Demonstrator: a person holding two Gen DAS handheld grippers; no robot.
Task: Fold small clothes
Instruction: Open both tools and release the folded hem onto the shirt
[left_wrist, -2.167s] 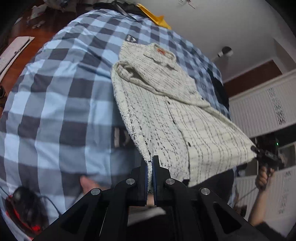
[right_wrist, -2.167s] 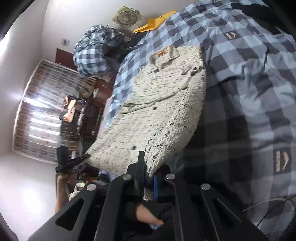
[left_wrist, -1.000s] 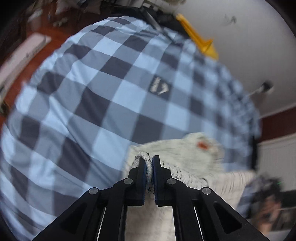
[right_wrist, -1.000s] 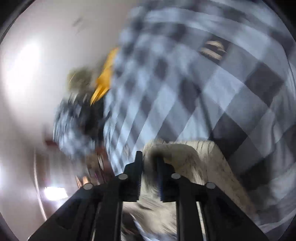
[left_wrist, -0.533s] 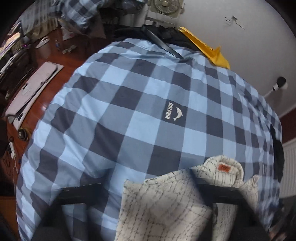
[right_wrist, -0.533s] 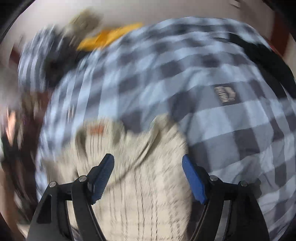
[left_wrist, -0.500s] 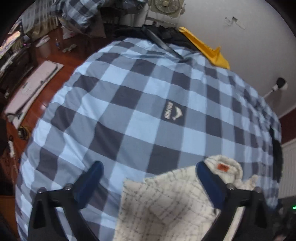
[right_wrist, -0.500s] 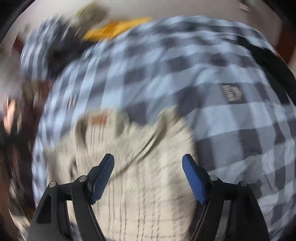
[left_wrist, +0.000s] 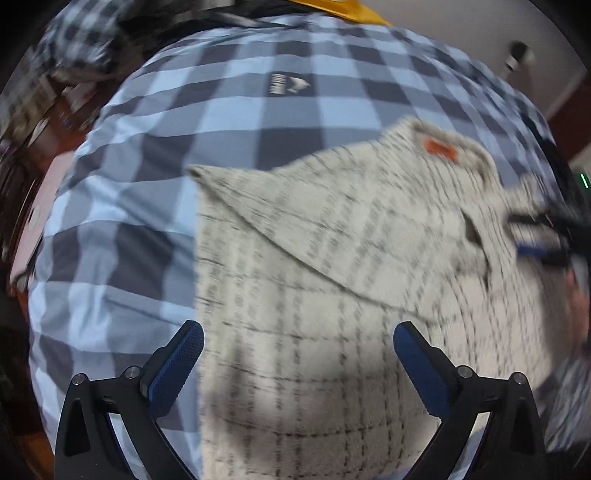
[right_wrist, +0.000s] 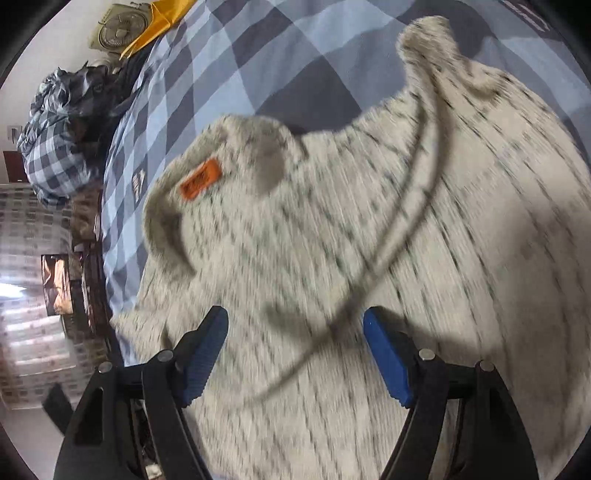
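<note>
A cream shirt (left_wrist: 332, 266) with thin dark checks and an orange collar label (left_wrist: 439, 148) lies folded on the blue checked bedspread (left_wrist: 147, 206). My left gripper (left_wrist: 295, 354) hangs wide open above its lower left part, nothing between the blue pads (left_wrist: 177, 362). In the right wrist view the same shirt (right_wrist: 369, 221) fills the frame, label (right_wrist: 201, 179) at upper left. My right gripper (right_wrist: 295, 347) hovers over it with its jaws closing; cloth lies below the gap, and the pads (right_wrist: 386, 354) do not press on it. The right gripper (left_wrist: 543, 240) also appears blurred at the left view's right edge.
A yellow cloth (right_wrist: 159, 18) and a fan (right_wrist: 120, 31) sit at the bed's far end, beside a heap of checked bedding (right_wrist: 55, 147). Dark wooden floor and furniture (left_wrist: 55, 122) lie off the bed's left side. A curtained window (right_wrist: 29, 295) glows at left.
Both grippers held the shirt's hem, carried it up over the shirt toward the collar, then let go. They now hang lower and closer over the folded shirt; the right jaws have narrowed slightly.
</note>
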